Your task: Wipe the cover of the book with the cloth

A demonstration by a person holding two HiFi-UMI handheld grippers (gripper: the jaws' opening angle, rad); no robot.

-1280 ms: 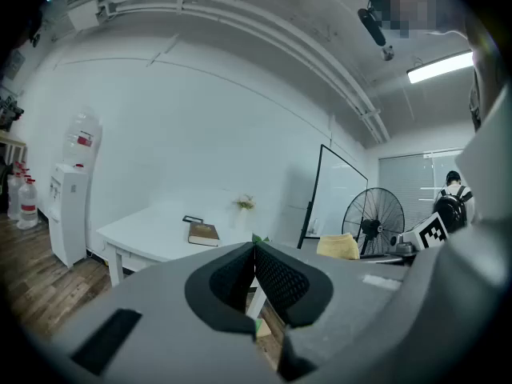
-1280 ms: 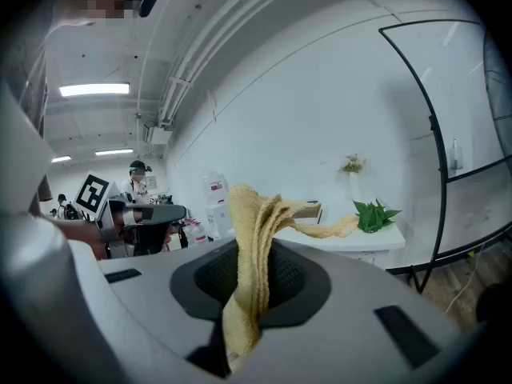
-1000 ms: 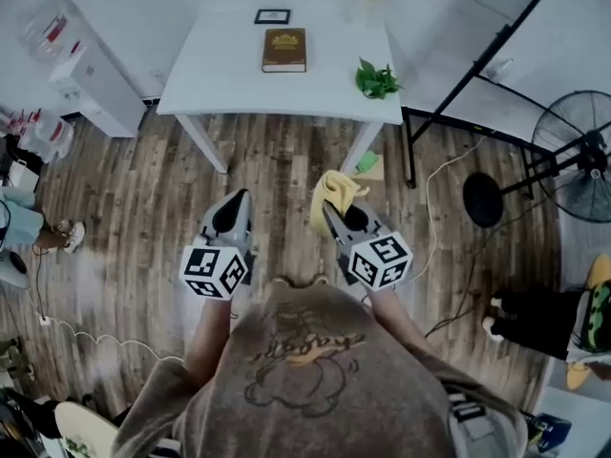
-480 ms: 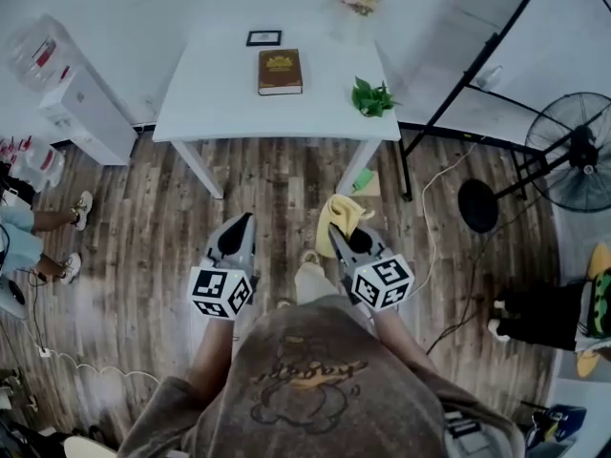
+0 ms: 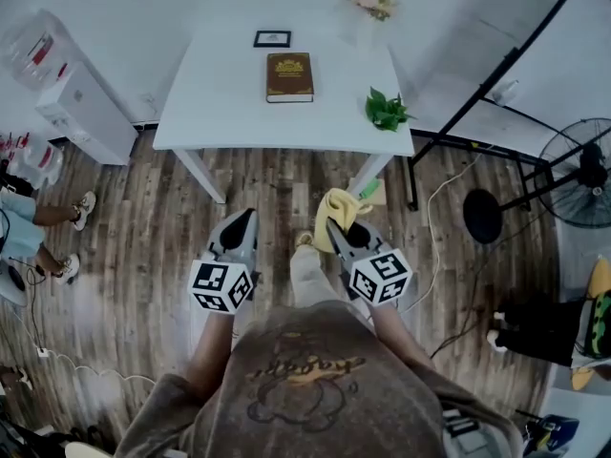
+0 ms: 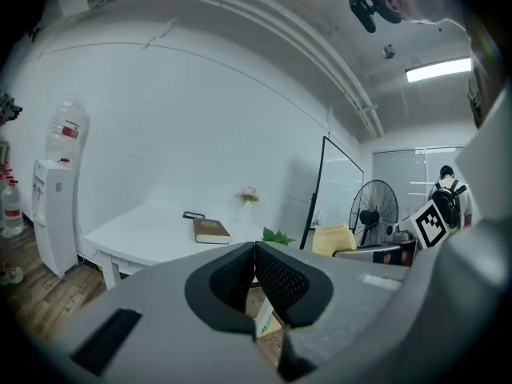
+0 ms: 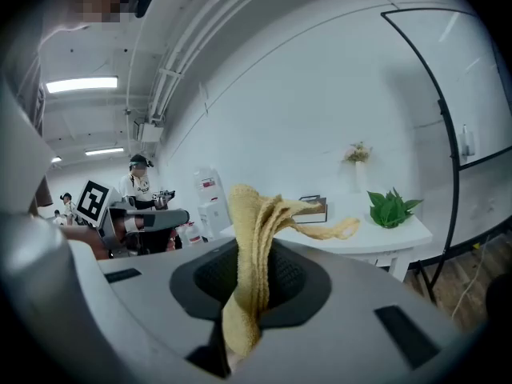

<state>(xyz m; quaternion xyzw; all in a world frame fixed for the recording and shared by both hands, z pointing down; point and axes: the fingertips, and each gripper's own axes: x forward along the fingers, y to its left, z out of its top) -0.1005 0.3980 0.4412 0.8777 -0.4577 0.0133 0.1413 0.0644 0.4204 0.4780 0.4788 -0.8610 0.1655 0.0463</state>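
A brown book (image 5: 289, 76) with a gold emblem lies flat on the white table (image 5: 220, 113); it also shows small in the left gripper view as the book (image 6: 210, 230) and partly behind the cloth as the book (image 7: 314, 211). My right gripper (image 5: 330, 223) is shut on a yellow cloth (image 5: 338, 208), which sticks up from the jaws as the cloth (image 7: 256, 246). My left gripper (image 5: 244, 216) is shut and holds nothing. Both grippers hang over the wooden floor, well short of the table.
On the table are a small framed picture (image 5: 272, 38), a green plant (image 5: 386, 111) and a vase of flowers (image 5: 372, 0). A water dispenser (image 5: 67, 93) stands left; a black stand (image 5: 485, 74) and a fan (image 5: 580, 170) stand right. A person's feet (image 5: 69, 237) show at the far left.
The view has shifted slightly, and the table and book sit a little lower and further right in the picture. Both grippers keep their pose; the cloth stays clamped.
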